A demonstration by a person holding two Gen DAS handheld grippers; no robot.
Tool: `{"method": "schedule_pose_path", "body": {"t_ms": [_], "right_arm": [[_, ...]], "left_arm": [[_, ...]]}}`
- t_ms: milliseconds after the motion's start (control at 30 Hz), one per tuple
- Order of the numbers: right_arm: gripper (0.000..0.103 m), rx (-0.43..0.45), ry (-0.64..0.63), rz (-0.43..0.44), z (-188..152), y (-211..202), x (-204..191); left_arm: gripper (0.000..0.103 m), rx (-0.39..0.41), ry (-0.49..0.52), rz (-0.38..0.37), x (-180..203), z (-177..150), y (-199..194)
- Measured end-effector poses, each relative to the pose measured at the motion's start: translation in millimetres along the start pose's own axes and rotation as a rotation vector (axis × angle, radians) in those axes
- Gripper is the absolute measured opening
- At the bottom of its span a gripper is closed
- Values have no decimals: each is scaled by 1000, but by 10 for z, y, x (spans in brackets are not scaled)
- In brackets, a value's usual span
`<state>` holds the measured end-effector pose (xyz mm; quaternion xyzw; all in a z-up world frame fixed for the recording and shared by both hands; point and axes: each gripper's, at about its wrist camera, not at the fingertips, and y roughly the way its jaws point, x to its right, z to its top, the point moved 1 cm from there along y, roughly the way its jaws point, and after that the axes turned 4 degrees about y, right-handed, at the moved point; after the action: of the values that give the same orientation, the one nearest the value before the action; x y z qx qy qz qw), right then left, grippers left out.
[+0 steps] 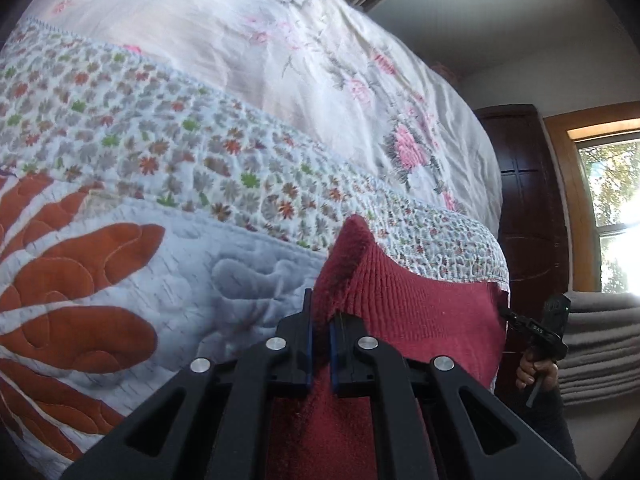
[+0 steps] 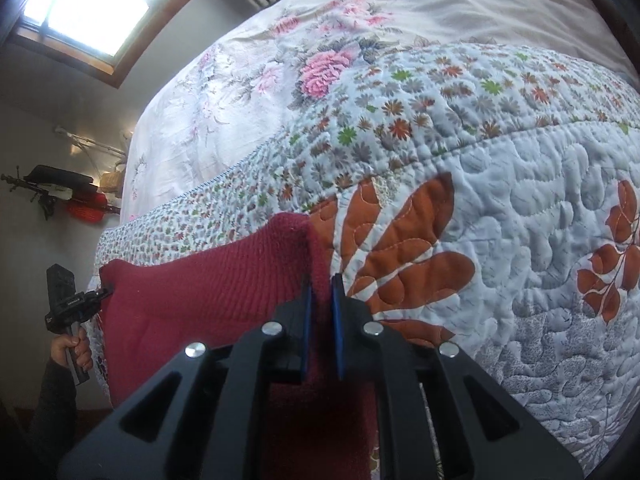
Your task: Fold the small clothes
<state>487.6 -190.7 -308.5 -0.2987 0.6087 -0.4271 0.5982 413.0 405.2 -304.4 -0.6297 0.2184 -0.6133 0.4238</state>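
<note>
Red knit garment (image 1: 404, 304) hung stretched over the quilt (image 1: 168, 280), its lower part cut off from view. Left gripper (image 1: 320, 316) and right gripper (image 2: 320, 292) each clenched a top corner.

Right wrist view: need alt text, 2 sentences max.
The right tool is shut on one corner of a dark red knit garment, held up over a quilted bedspread with orange leaf shapes. At far left, the left tool grips the garment's opposite corner, and a bright window shows at upper left.
</note>
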Motion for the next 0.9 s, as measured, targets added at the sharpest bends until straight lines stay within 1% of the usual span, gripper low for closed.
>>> {"method": "schedule_pose_path", "body": {"t_ms": [33, 100, 200, 233, 267, 300, 333, 367, 400, 467, 500, 567, 600, 633, 667, 700, 767, 800, 833, 867, 900], "right_arm": [[19, 1, 3, -12, -7, 14, 13], [31, 5, 16, -12, -41, -19, 32], [32, 40, 29, 18, -151, -218, 65], [32, 45, 30, 32, -190, -274, 75], [35, 50, 28, 45, -245, -329, 83], [40, 55, 23, 57, -319, -376, 90], [43, 54, 20, 67, -387, -393, 93], [53, 49, 18, 73, -444, -392, 89], [59, 42, 13, 79, -504, -364, 80], [58, 15, 6, 62, -597, -237, 67], [48, 4, 12, 64, -627, -165, 66], [39, 0, 43, 76, -667, -91, 96], [35, 9, 55, 70, -672, -84, 119], [34, 10, 65, 63, -674, -79, 148], [34, 10, 74, 60, -677, -75, 182], [35, 8, 84, 55, -690, -79, 229], [37, 6, 102, 55, -740, -146, 296], [39, 14, 106, 74, -790, -224, 308], [39, 26, 110, 98, -858, -308, 319], [41, 31, 119, 124, -930, -382, 339], [47, 34, 129, 151, -1038, -457, 357]], "left_arm": [[7, 2, -4, 4, -7, -2, 6], [10, 24, -1, 15, 4, -12, -61], [12, 74, 42, 60, 64, -64, -306], [11, 96, 66, 74, 107, -103, -409], [11, 115, 92, 87, 148, -153, -506], [11, 131, 119, 113, 195, -224, -600], [12, 144, 151, 123, 256, -302, -683], [12, 152, 176, 130, 316, -374, -735], [12, 165, 203, 139, 389, -456, -780], [12, 176, 264, 101, 565, -613, -786], [12, 170, 290, 98, 650, -693, -747], [12, 131, 323, 120, 751, -823, -546], [12, 99, 327, 147, 733, -877, -417], [12, 69, 323, 177, 673, -929, -299], [13, 61, 310, 190, 589, -954, -224], [14, 65, 283, 176, 496, -979, -211], [11, 89, 243, 161, 426, -981, -301], [9, 103, 247, 162, 441, -997, -371], [9, 119, 259, 156, 481, -1029, -464], [10, 139, 278, 147, 537, -1076, -566], [10, 164, 302, 135, 607, -1145, -682]]}}
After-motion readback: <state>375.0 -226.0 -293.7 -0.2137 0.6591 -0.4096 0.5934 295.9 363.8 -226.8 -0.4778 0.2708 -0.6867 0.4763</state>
